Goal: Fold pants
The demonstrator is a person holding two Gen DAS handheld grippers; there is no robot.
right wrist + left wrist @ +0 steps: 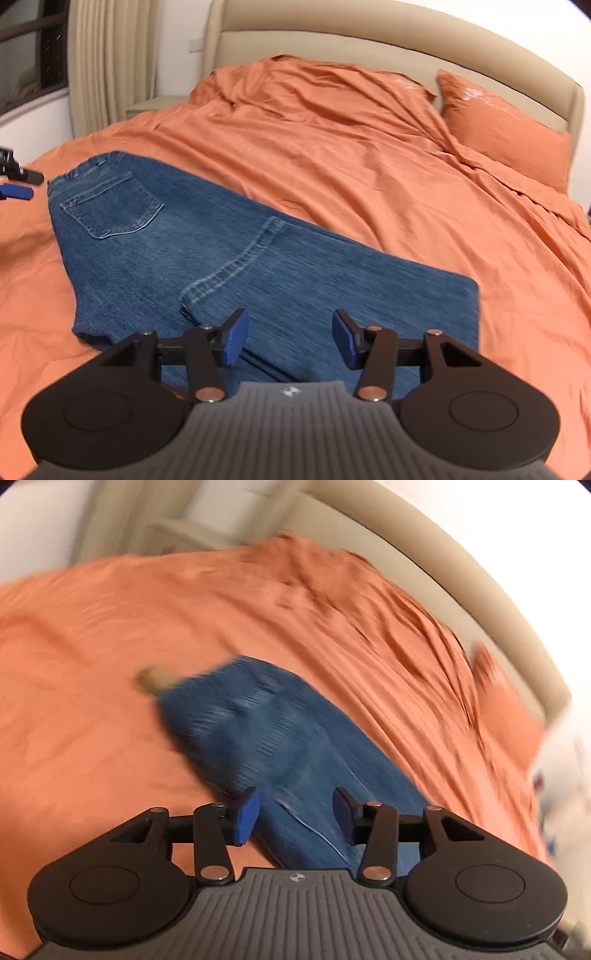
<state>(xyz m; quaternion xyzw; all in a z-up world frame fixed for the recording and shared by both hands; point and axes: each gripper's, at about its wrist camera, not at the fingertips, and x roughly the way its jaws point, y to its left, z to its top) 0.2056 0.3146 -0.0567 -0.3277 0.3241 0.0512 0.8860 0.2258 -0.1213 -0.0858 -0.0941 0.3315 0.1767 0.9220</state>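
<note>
Blue jeans [207, 254] lie flat on the orange bed cover, folded lengthwise, back pocket up, waistband at the far left. My right gripper [290, 339] is open and empty, just above the jeans' near edge. My left gripper [295, 818] is open and empty over the jeans [273, 746], which look blurred in the left wrist view. The left gripper's blue fingertips [16, 192] also show at the left edge of the right wrist view, beside the waistband.
The orange bed cover [351, 155] is rumpled toward the beige headboard [369, 48]. An orange pillow [502, 125] lies at the back right. A curtain [107, 62] and a window are at the far left.
</note>
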